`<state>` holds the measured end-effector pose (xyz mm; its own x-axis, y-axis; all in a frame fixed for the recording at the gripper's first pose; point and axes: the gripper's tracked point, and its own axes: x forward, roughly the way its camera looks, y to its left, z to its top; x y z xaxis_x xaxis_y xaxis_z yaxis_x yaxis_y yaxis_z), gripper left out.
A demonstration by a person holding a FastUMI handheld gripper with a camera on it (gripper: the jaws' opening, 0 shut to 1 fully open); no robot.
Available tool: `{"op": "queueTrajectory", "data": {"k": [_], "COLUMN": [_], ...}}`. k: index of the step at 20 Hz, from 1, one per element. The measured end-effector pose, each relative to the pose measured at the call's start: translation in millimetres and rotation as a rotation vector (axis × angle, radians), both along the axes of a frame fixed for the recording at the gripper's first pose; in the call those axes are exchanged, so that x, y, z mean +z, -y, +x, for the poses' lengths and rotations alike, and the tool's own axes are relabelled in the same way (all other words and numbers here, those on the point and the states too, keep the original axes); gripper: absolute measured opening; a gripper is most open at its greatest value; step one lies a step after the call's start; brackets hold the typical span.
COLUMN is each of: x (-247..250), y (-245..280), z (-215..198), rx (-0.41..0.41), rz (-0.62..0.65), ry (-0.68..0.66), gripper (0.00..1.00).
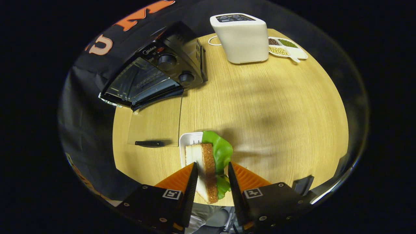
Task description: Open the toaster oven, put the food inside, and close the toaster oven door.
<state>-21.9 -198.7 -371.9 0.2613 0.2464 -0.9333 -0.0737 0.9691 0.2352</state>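
On the desk [260, 107] the toaster oven [156, 74] stands with its glass door [156, 122] dropped flat (step one done). The hand-held gripper [213, 180] pinches the sandwich [208, 162] above its white tray [188, 139]; next, carry it well forward into the cavity.

Even overhead light; soft shadows crossed the round light-wood table [276, 107]. Focus was sharp; strong fisheye bending at edges.
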Motion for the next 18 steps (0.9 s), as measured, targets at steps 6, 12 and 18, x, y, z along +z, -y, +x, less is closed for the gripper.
{"op": "queueTrajectory", "data": {"k": [6,12,18], "x": [13.5,58.3,88.9], "y": [-6.4,-21.0,-54.8], "z": [-5.4,-9.0,-4.4], "rx": [-0.037,-0.068,-0.149], "rz": [-0.045,-0.048,0.091], "ry": [0.022,0.091,0.143], "gripper": [0.32,0.32,0.32]}}
